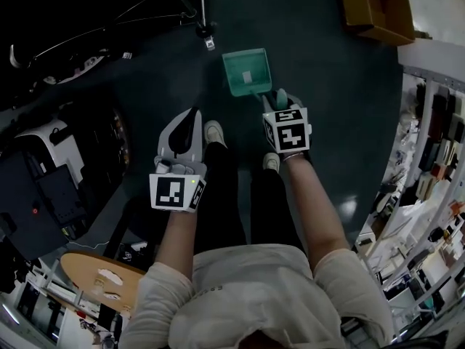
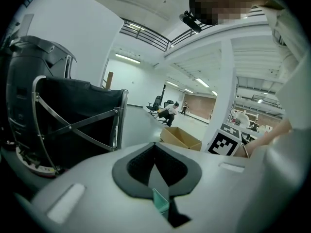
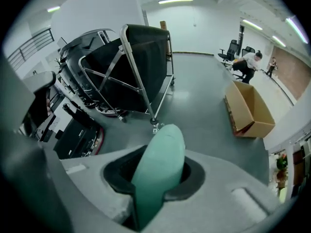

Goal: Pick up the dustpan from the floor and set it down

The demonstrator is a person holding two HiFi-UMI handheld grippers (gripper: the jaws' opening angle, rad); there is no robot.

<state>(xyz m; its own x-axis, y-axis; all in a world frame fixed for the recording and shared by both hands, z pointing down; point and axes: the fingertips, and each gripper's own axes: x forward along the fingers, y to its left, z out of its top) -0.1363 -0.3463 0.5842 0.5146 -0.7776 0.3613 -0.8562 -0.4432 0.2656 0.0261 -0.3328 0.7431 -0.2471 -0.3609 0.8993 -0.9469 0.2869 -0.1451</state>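
A green dustpan (image 1: 245,71) lies on the dark floor ahead of my feet, its handle running back toward me. My right gripper (image 1: 280,100) points steeply down and is shut on that handle; in the right gripper view the rounded green handle (image 3: 158,174) fills the space between the black pads. My left gripper (image 1: 190,121) hovers to the left of the dustpan, apart from it, with nothing in it. Its jaws meet at the tips in the left gripper view, and a sliver of the green dustpan (image 2: 161,203) shows through the slit behind them.
A black fabric cart on a metal frame (image 3: 136,67) stands beyond the dustpan, its caster (image 1: 206,30) close to the pan. An open cardboard box (image 1: 374,6) sits far right. Shelving (image 1: 436,158) lines the right side, black equipment (image 1: 43,180) the left, and a round wooden table (image 1: 102,278) is near left.
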